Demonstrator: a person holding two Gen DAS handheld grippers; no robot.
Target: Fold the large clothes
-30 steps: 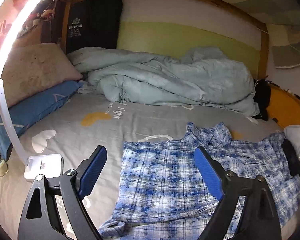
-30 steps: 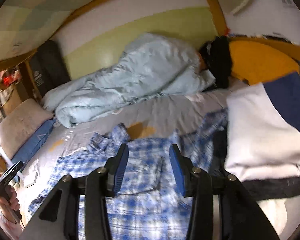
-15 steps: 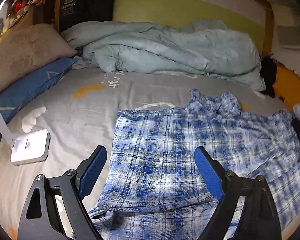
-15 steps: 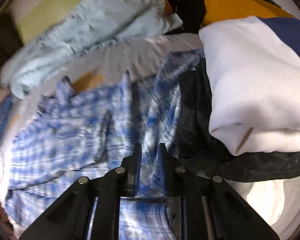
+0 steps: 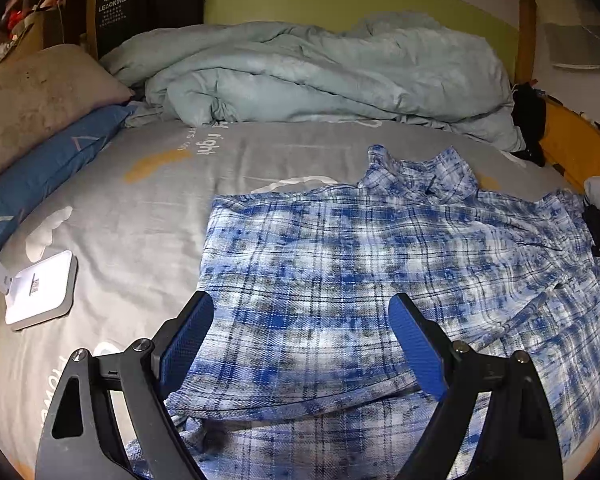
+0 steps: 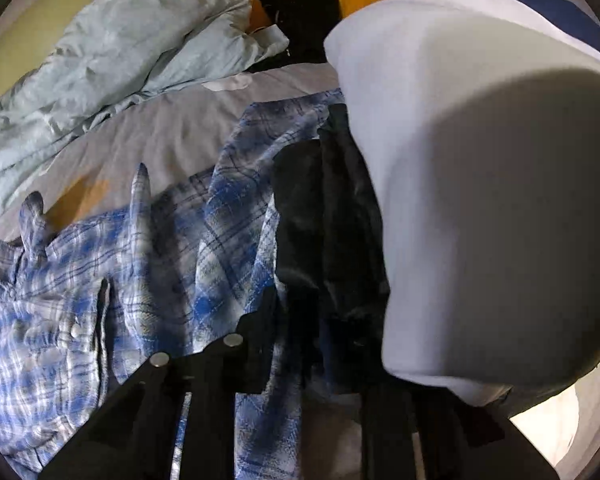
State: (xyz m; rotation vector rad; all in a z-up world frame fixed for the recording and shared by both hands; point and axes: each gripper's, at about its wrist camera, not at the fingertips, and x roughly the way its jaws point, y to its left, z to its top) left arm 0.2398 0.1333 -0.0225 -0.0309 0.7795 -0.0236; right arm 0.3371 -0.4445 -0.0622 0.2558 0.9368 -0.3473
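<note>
Lowered closer over the plaid shirt (image 5: 380,264) since a second ago, both tongs. Spread flat on the grey bed sheet (image 5: 148,208), collar toward the rumpled duvet (image 5: 320,76), length running from the cameras to it. Left gripper (image 5: 300,336) wide apart just above the hem; right gripper (image 6: 296,320) closing, blurred, shirt sleeve fabric at its tips, grip unclear.

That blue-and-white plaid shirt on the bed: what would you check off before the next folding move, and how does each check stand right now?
1. Blue-and-white plaid shirt lies spread on the grey printed bedsheet: ok.
2. Left tool open, hanging over the shirt's near part: ok.
3. Right tool closing near the shirt's edge; whether cloth sits between its fingers: cannot tell, that view is dark and blurred.
4. Shirt edge free of the black garment under the white folded pile: not ok, they touch.
5. White lamp base away from the shirt: ok.
6. Crumpled light-blue duvet away from the collar: ok.
</note>
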